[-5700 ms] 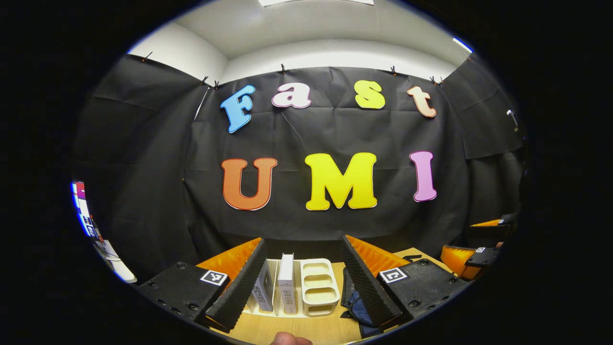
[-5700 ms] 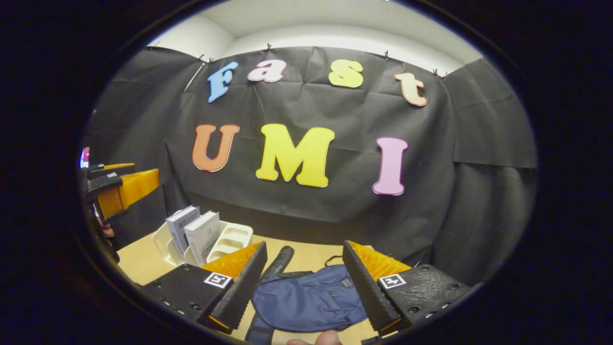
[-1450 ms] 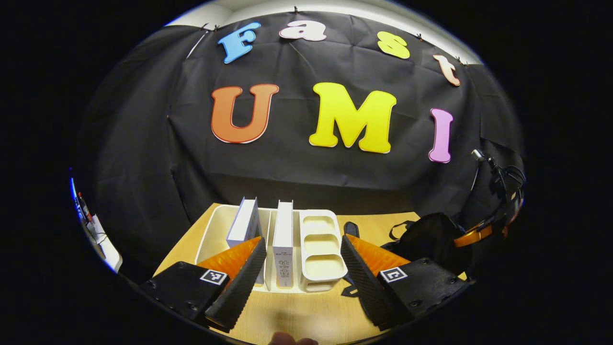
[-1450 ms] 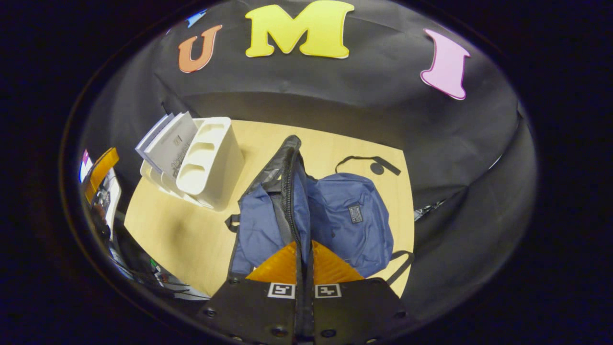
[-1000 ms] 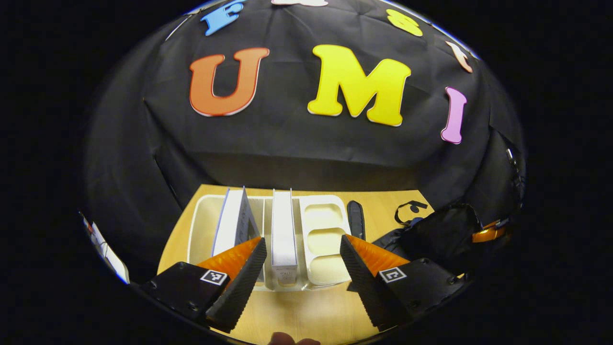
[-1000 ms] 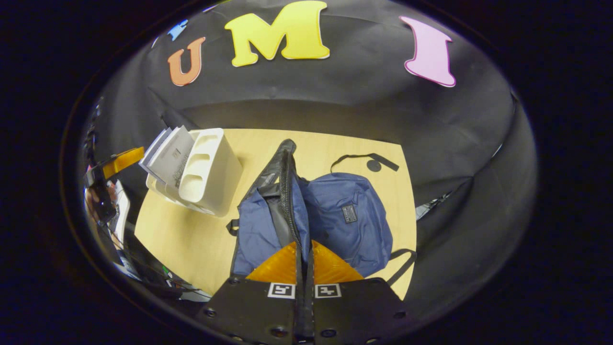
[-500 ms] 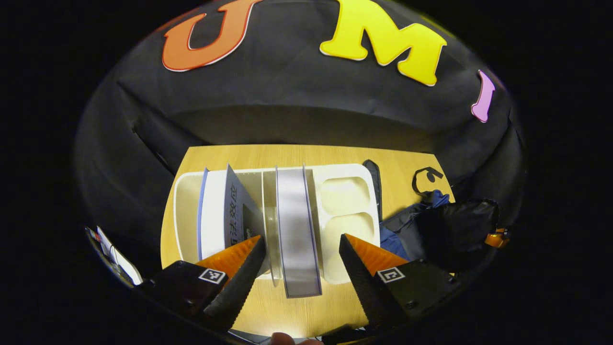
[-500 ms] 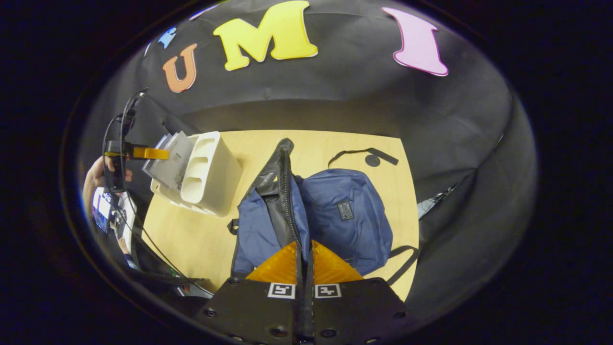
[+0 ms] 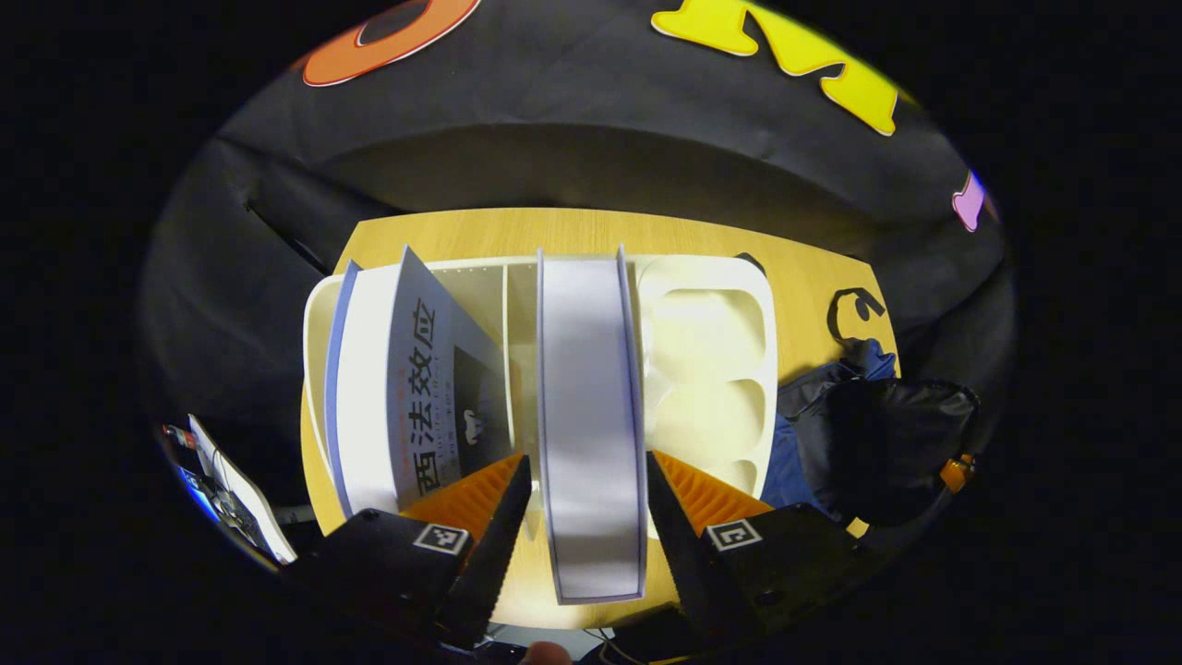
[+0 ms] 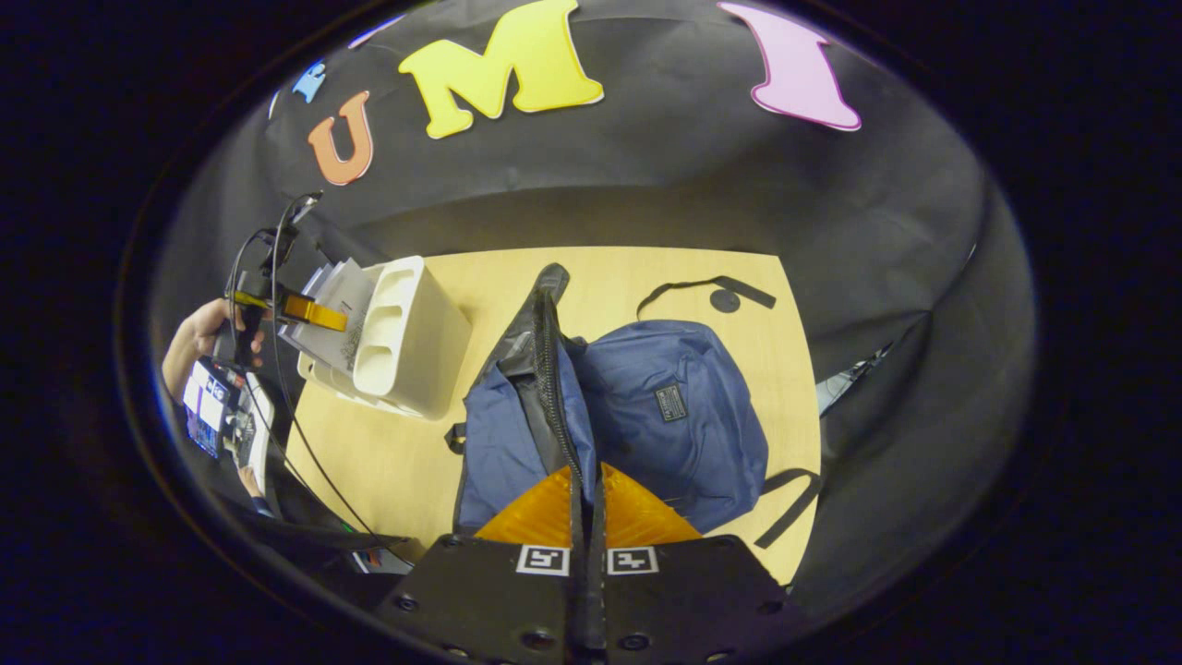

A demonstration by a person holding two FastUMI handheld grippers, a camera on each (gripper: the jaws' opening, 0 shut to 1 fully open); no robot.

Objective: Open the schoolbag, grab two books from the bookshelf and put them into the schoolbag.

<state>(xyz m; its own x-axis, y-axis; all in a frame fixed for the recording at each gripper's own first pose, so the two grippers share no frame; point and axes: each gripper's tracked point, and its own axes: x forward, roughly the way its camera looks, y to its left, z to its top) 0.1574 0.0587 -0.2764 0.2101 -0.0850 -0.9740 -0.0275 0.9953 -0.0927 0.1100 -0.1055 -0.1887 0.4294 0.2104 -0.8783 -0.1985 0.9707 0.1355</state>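
- The right gripper (image 10: 585, 503) is nearest in the right gripper view. Its two fingers are squeezed together on the edge of the blue schoolbag (image 10: 665, 406), and they hold that edge up.
- The schoolbag lies on the wooden table (image 10: 609, 277), on the right side. The zip edge (image 10: 551, 388) stands up from it like a ridge. So the bag looks open, or partly open. I cannot see inside it, so I cannot tell how wide.
- The left gripper (image 9: 584, 503) is nearest in the left gripper view. Its fingers are a little apart, one on each side of the near end of the upright book (image 9: 591, 416). They look very close to its covers, but I cannot tell if they press on it.
- That book stands on its edge in the middle slot of the white bookshelf (image 9: 711, 369).
- The second book (image 9: 406, 388) is just left of it in the same bookshelf. It leans to the left and no gripper touches it.
- The right part of the bookshelf has small cups with nothing in them.
- Far back is the black cloth wall.
- What looks done: opening the bag, at least mostly.
- What is left: both books are in the bookshelf. The first must be gripped, lifted out and put in the bag, then the second.
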